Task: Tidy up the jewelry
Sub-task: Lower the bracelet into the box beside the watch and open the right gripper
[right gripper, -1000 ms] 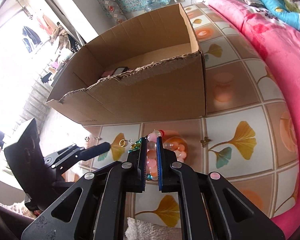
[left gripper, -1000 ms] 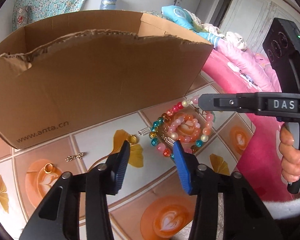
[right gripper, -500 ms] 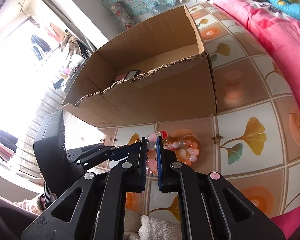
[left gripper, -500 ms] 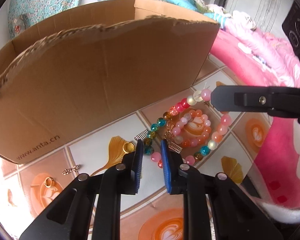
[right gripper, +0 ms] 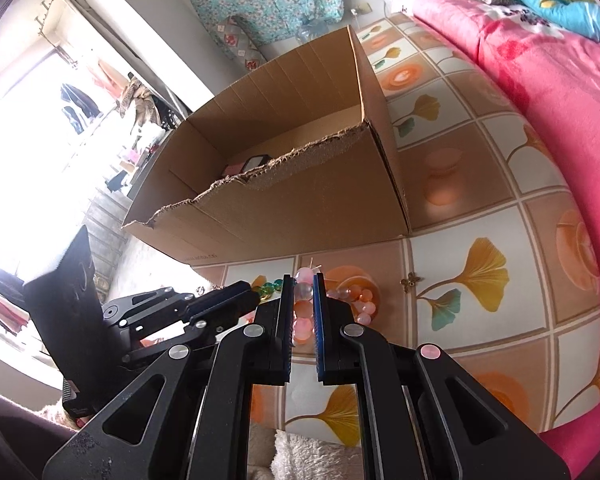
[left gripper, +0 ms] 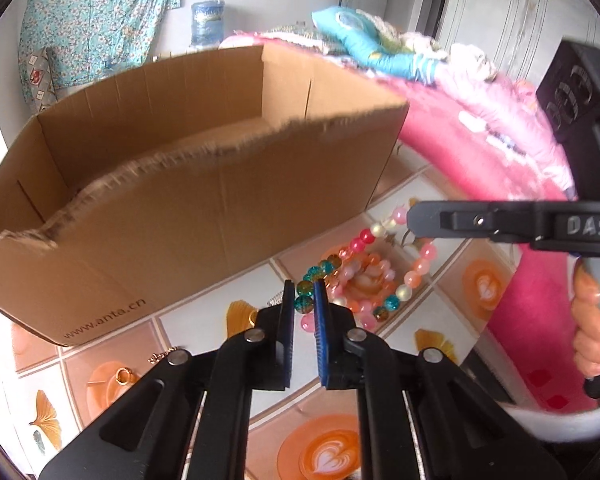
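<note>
Left wrist view: left gripper [left gripper: 303,300] jaws have just closed onto the multicoloured glass-bead bracelet [left gripper: 364,276] — right gripper [right gripper: 303,292] clamps its pink beads — over the ginkgo-patterned tiled floor [right gripper: 480,280], beside the torn brown cardboard box [left gripper: 204,216].

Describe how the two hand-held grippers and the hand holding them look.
Both are black, with angular arms, round silver pivot bolts and ribbed blue pads. Left hand-held gripper; right hand-held gripper, whose side reads "DAS" in white, with a small green light on its black body. The hand wears a white fuzzy sleeve.
</note>
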Available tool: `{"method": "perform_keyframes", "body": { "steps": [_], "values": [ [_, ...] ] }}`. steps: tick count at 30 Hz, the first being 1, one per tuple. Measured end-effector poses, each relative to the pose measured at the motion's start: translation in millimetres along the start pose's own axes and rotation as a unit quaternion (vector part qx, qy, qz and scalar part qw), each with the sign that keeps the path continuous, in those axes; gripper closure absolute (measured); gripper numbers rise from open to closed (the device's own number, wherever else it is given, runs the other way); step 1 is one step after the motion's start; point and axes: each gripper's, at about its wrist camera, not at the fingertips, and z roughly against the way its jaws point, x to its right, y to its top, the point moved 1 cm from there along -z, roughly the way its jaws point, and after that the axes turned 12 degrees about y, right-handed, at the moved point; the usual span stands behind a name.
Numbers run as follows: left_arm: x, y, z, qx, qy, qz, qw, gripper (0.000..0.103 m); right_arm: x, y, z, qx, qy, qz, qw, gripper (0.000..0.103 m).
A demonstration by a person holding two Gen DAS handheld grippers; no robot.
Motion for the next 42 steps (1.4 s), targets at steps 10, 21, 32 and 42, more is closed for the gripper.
{"method": "perform_keyframes", "body": {
  "steps": [10,21,32,42],
  "values": [
    [-25,33,55,0.064,-0.034,0.034,0.9968,0.094,-39,28,28,0.031,0.023,0.052,0.998,0.096],
    [-81,143,8,0.014,-0.032,0.030,0.9989,0.094,-34,139,-38,-0.044,0.001,0.077,0.996,0.096],
    [-99,191,-127,-0.138,-0.018,0.022,0.9900,0.094,-3,189,-120,-0.137,-0.139,0.120,0.973,0.092],
    [-101,198,-120,-0.135,-0.001,0.028,0.9905,0.069,-14,188,-81,-0.076,-0.155,0.139,0.975,0.082]
  ]
}}
